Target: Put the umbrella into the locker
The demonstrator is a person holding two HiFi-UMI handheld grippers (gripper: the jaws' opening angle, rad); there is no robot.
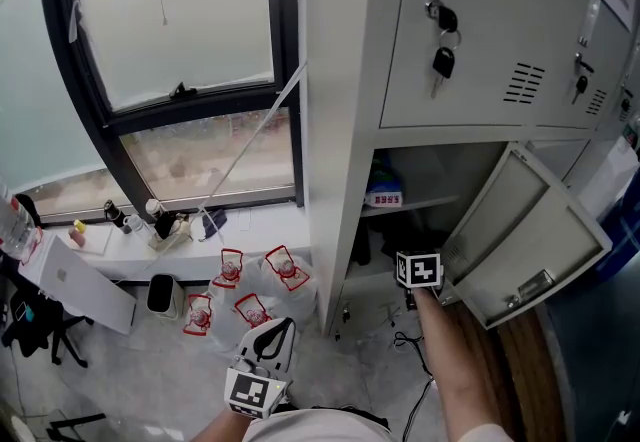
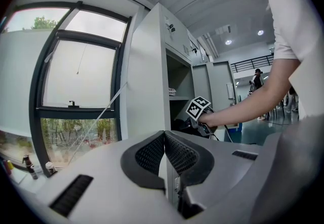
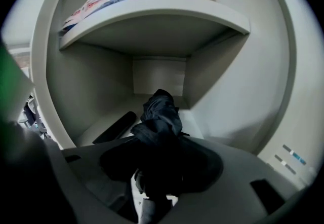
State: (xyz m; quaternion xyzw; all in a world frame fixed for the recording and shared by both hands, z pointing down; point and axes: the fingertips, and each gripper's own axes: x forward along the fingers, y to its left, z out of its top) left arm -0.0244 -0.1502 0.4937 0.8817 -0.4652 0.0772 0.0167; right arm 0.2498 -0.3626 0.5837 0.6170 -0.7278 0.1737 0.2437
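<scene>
Grey steel locker (image 1: 340,80), lower door (image 1: 520,230) swung open: in the head view the right gripper (image 1: 412,298) reaches into that compartment, and the left gripper (image 1: 270,340) hangs low beside it. In the left gripper view its jaws are pressed together on nothing. In the right gripper view the jaws stand wide, seemingly clamped on the near end of the dark umbrella (image 3: 159,114), whose far end lies on the compartment floor under the shelf (image 3: 152,7). Placing looks nearly done; next, let go and back out cleanly.
</scene>
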